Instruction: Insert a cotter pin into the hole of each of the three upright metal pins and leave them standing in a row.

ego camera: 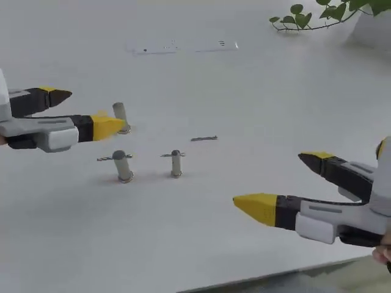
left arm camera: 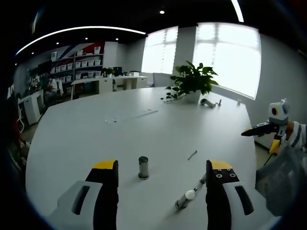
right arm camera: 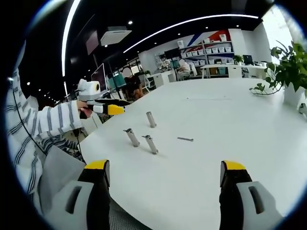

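Observation:
Three upright metal pins stand on the white table (ego camera: 256, 91). The back pin (ego camera: 120, 114) has nothing through its hole. The front-left pin (ego camera: 123, 165) and front-right pin (ego camera: 176, 163) each carry a cotter pin. One loose cotter pin (ego camera: 203, 138) lies flat to the right of them. My left gripper (ego camera: 87, 110) hovers open just left of the back pin (left arm camera: 143, 167), which sits between and beyond its jaws. My right gripper (ego camera: 280, 182) is open and holds nothing, near the table's front right, well away from the pins (right arm camera: 150, 143) and the loose cotter pin (right arm camera: 185, 139).
A flat white cover strip (ego camera: 180, 46) lies at the back of the table. A potted plant (ego camera: 324, 12) stands at the far right corner. The table's front edge (ego camera: 275, 276) runs below my right gripper. Shelves and desks line the room behind.

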The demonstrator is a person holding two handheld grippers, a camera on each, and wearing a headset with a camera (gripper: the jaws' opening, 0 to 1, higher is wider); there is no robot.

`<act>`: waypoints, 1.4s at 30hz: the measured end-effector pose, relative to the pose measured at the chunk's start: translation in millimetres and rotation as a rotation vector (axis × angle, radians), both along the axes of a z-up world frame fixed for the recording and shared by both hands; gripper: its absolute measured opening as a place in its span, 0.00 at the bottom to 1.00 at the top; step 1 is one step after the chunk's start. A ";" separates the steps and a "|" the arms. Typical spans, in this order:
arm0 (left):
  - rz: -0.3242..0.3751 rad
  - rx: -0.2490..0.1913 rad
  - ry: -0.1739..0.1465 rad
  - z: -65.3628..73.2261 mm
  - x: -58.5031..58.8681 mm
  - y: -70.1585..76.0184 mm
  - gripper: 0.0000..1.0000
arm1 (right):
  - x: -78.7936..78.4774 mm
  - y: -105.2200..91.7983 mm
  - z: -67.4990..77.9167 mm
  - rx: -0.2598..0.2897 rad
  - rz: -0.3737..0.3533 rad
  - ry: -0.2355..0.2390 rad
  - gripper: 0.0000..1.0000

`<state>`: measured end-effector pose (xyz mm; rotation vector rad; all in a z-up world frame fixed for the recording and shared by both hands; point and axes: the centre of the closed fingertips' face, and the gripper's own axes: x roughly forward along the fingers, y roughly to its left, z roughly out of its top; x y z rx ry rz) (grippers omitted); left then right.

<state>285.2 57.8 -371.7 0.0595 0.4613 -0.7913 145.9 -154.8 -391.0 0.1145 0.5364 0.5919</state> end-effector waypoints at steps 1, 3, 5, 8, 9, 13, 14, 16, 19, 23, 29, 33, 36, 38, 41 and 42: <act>0.003 0.012 -0.003 -3.2 5.7 -0.6 0.72 | -0.2 -0.5 -1.5 0.000 -0.001 0.004 0.94; 0.006 0.013 0.002 -8.3 14.8 -1.8 0.70 | -1.2 -1.9 -5.3 -0.007 -0.002 0.012 0.94; 0.028 -0.038 0.022 -9.4 20.8 -5.8 0.67 | -2.1 -3.4 -9.1 -0.014 -0.003 0.022 0.94; -0.012 -0.004 0.016 -20.9 27.3 -12.4 0.66 | -3.6 -4.7 -16.5 -0.028 -0.004 0.043 0.94; -0.016 0.010 0.014 -25.3 29.6 -13.2 0.66 | -3.8 -4.6 -17.8 -0.031 -0.005 0.048 0.94; -0.033 0.053 0.034 -46.1 36.7 -14.7 0.62 | -3.1 -2.1 -19.8 -0.045 0.004 0.060 0.93; -0.037 0.066 0.045 -51.4 37.0 -14.0 0.61 | -2.6 -1.3 -19.9 -0.048 0.007 0.063 0.93; -0.043 0.096 0.054 -62.1 39.6 -12.8 0.60 | -1.0 0.5 -19.4 -0.055 0.015 0.067 0.93; -0.039 0.089 0.071 -71.1 43.2 -13.1 0.59 | 1.3 3.5 -18.1 -0.063 0.028 0.068 0.93; -0.035 0.113 0.073 -81.1 48.7 -10.0 0.54 | 3.6 3.6 -19.4 -0.082 0.033 0.073 0.93; -0.035 0.106 0.077 -90.5 56.4 -9.6 0.48 | 5.1 4.3 -22.8 -0.083 0.038 0.088 0.92; -0.067 0.103 0.084 -99.1 57.4 -18.2 0.48 | 3.2 3.4 -31.1 -0.097 0.066 0.116 0.93; -0.098 0.105 0.069 -101.2 57.6 -24.7 0.47 | 4.1 3.0 -28.9 -0.067 0.060 0.115 0.93; -0.104 0.096 0.067 -102.4 59.3 -26.5 0.45 | 5.0 1.2 -28.3 -0.066 0.053 0.112 0.93; -0.099 0.077 0.075 -105.1 62.4 -26.8 0.38 | 5.3 -0.6 -28.7 -0.063 0.048 0.118 0.93; -0.100 0.077 0.076 -106.6 63.0 -26.9 0.36 | 5.0 -1.1 -29.2 -0.066 0.048 0.120 0.93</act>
